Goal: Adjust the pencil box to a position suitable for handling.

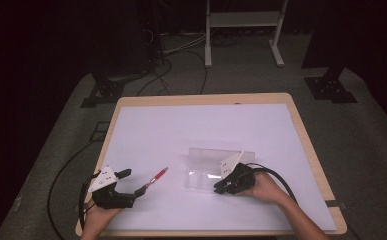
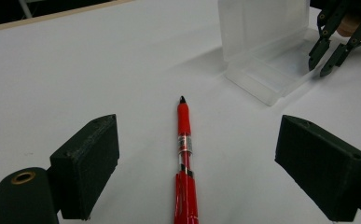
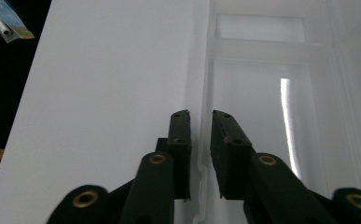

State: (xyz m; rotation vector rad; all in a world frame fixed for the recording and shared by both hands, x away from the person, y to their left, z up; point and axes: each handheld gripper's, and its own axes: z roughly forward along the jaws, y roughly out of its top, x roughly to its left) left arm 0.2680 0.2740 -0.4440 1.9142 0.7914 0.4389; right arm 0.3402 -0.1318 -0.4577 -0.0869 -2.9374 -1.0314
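Lying on the white bench at lower centre of the left gripper view, the pen (image 2: 185, 158) is pointing its black tip up-frame, its long axis running straight between the spread left tongs (image 2: 211, 172), which are gripping nothing. In the high view it is sitting lower left of centre, nearer the left hand. The box (image 1: 208, 172) is lying open to its right, where the right tongs (image 3: 200, 158), barely parted, are straddling its wall.

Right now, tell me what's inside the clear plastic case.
The clear plastic case lies open; its tray looks empty in the right gripper view. The right gripper straddles its near wall, hiding that edge.
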